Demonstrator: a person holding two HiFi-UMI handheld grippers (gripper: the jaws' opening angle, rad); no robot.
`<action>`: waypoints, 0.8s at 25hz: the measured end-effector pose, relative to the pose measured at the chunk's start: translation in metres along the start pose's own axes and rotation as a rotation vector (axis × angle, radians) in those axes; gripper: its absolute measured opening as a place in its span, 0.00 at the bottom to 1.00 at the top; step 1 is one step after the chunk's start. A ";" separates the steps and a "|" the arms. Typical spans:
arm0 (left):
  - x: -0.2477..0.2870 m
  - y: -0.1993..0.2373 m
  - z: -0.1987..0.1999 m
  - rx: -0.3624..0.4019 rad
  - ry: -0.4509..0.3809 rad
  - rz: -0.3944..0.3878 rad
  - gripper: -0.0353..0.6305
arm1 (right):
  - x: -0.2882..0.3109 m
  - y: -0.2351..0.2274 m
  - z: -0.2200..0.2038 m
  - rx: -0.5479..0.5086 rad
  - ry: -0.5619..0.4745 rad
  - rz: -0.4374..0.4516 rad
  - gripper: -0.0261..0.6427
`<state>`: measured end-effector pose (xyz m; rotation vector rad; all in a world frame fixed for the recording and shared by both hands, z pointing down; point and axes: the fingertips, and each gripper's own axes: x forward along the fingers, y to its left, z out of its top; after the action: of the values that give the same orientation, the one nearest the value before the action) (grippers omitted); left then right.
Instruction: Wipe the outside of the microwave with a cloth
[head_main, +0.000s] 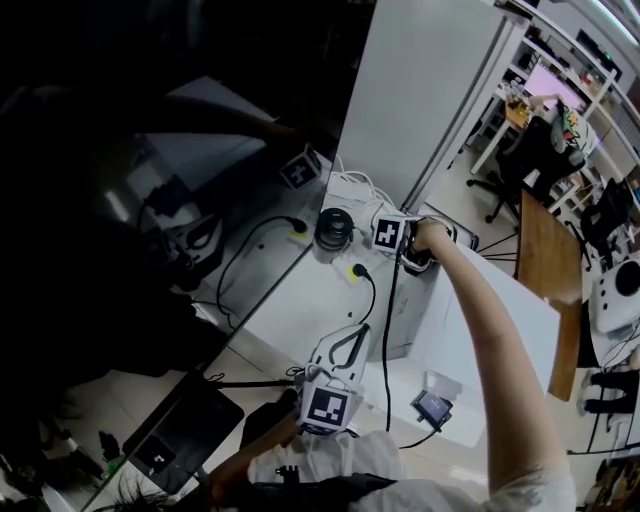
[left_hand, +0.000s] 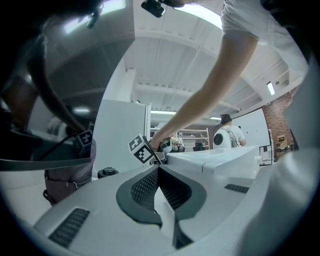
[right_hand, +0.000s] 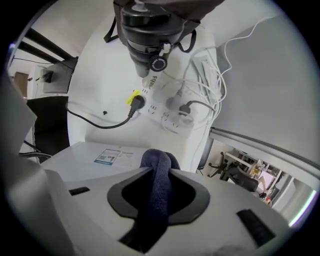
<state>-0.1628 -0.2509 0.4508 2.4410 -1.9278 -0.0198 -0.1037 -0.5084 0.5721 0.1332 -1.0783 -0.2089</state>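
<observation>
The right gripper (right_hand: 160, 168), clenching the dark blue cloth (right_hand: 155, 200), is pointing steeply down at the top of the white microwave (right_hand: 80, 160) lying just below and ahead of its jaws, while the left gripper (left_hand: 159, 169), closed on nothing, is hovering level at its near end.

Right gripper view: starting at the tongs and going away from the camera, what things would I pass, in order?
Dark blue cloth pinched in the right tongs → printed label → white power strip with the yellow plug → black round device.
</observation>
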 end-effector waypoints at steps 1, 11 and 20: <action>0.000 0.002 0.000 -0.001 -0.003 0.007 0.04 | -0.001 0.010 0.001 -0.006 -0.002 0.025 0.19; -0.023 0.030 0.003 -0.008 -0.012 0.152 0.04 | -0.006 0.107 0.015 -0.147 -0.044 0.095 0.19; -0.046 0.029 -0.022 0.035 0.021 0.166 0.04 | -0.031 0.186 0.012 -0.259 -0.084 0.124 0.19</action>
<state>-0.2007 -0.2122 0.4736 2.2831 -2.1321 0.0436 -0.1093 -0.3202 0.5896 -0.1759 -1.1294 -0.2420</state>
